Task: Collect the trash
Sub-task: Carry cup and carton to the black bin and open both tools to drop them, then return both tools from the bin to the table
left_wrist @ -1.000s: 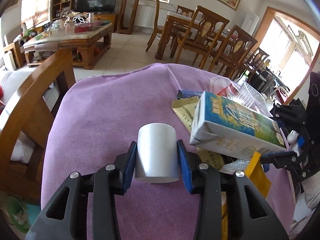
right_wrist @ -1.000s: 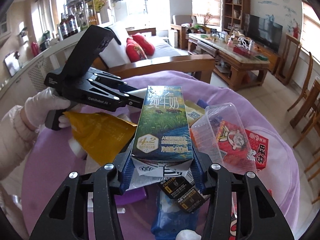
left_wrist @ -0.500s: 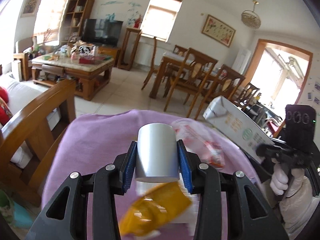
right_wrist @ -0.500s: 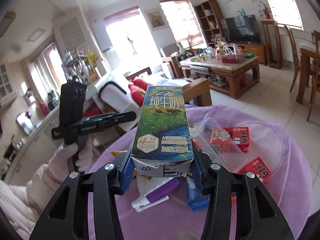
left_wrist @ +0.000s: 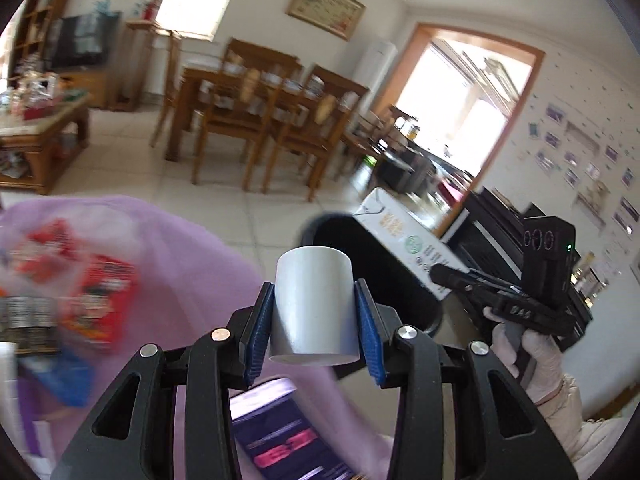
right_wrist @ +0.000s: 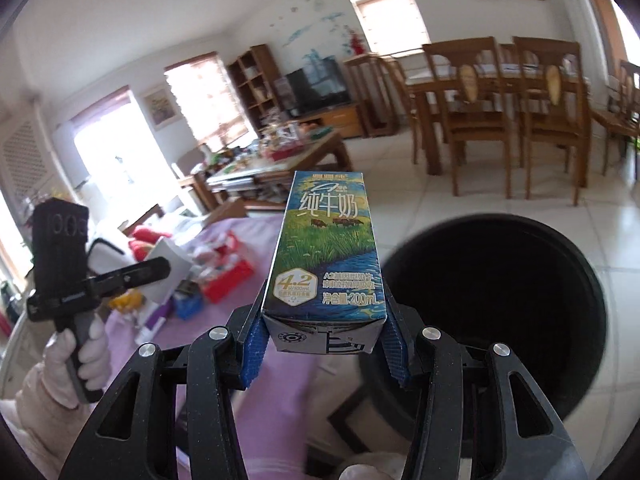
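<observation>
My left gripper [left_wrist: 314,326] is shut on a white paper cup [left_wrist: 314,308], held in the air over the table's edge, near a black trash bin [left_wrist: 384,280]. My right gripper [right_wrist: 324,344] is shut on a milk carton [right_wrist: 326,248], held above the table edge just left of the bin's open mouth [right_wrist: 492,304]. In the left wrist view the carton [left_wrist: 408,240] hangs over the bin. The left gripper with the cup [right_wrist: 168,268] also shows in the right wrist view.
The purple-clothed table [left_wrist: 192,248] holds red packets [left_wrist: 100,296], a blue wrapper [right_wrist: 188,304] and other trash. A purple box [left_wrist: 288,436] lies below the left gripper. Dining chairs [right_wrist: 472,120] and a coffee table [right_wrist: 276,164] stand behind on the tiled floor.
Both grippers have lifted their items off the table and swung right towards the black bin, which has come into view. The carton now hangs over the bin.
</observation>
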The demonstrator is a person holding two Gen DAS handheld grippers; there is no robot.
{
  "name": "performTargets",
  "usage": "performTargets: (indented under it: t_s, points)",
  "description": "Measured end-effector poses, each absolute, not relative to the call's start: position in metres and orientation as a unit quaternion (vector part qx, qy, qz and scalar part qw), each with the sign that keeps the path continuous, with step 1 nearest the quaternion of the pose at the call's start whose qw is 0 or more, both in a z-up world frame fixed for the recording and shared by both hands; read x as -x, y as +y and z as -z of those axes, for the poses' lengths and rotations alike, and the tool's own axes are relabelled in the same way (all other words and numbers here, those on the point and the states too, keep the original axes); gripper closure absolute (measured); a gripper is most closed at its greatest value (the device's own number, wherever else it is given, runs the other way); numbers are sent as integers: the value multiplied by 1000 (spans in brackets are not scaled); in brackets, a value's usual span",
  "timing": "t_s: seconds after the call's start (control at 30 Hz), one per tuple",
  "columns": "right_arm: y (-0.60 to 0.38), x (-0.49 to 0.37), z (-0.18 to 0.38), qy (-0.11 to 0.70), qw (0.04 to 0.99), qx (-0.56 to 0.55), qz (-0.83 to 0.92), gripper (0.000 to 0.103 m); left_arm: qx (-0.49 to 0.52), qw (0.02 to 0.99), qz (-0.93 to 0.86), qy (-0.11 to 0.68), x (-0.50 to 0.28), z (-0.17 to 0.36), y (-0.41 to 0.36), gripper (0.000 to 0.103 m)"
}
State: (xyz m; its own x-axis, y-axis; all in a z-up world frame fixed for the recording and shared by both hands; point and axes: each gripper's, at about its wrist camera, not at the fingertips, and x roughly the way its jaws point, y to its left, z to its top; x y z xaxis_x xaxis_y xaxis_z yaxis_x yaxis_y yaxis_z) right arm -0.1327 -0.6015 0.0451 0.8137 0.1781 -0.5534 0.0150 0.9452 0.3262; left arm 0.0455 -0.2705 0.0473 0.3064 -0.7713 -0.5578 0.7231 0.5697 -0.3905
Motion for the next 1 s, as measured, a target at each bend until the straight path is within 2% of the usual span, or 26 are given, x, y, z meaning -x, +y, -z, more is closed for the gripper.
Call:
performTargets:
  t_s: [0.13, 0.3, 0.6, 0.9, 0.93, 1.0]
  points:
    - [-646, 160, -6, 322, 934, -158, 3, 54, 7, 772, 492, 402, -44, -21, -353, 63]
    - [-665, 175, 32, 335, 929, -156, 24, 54, -52, 753, 474, 453, -52, 8, -416, 63]
    - [-658, 164, 42, 343, 928, -147, 23, 54, -105, 744, 430, 500, -65, 39, -446, 63]
    - [-650, 152, 25, 346, 926, -145, 33, 52, -119, 753, 421, 491, -44, 38, -440, 61]
    - [-649, 153, 25, 347, 926, -146, 33, 51, -117, 752, 425, 490, -42, 38, -439, 61]
    - [-648, 156, 22, 345, 926, -148, 37, 40, -115, 753, 431, 484, -40, 35, -435, 54]
